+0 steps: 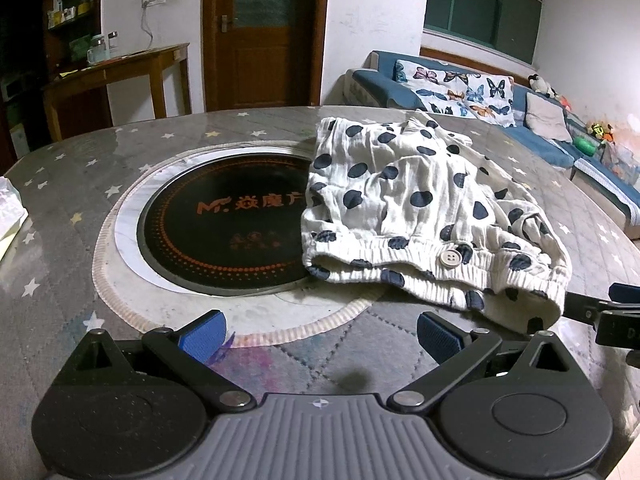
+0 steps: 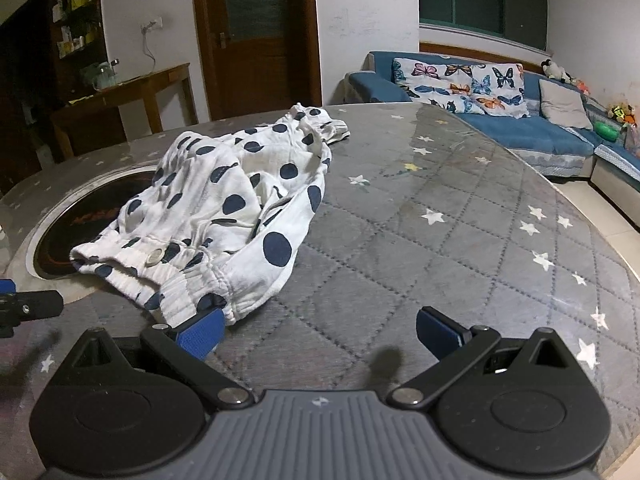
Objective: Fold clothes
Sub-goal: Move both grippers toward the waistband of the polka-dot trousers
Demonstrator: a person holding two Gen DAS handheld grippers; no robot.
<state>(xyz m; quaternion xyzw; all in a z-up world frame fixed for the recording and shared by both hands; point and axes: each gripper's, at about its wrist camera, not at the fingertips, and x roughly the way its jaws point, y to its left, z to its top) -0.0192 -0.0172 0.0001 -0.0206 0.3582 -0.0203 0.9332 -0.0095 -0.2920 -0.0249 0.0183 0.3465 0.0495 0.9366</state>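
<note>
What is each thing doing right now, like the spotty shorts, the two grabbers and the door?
Spotty shorts: crumpled on the table, unfolded, partly over the cooktop.
Button: on the waistband.
Left gripper: open, empty.
Right gripper: open, empty.
Cooktop: set in the table, partly covered.
Door: shut.

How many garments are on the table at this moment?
1. A crumpled white dotted garment lies on the round table, partly over the black hotplate, just beyond both open grippers. Nothing else shows, though something could hide beneath it.

White trousers (image 1: 420, 208) with navy spots; grey tablecloth (image 2: 440, 240) with stars.
</note>
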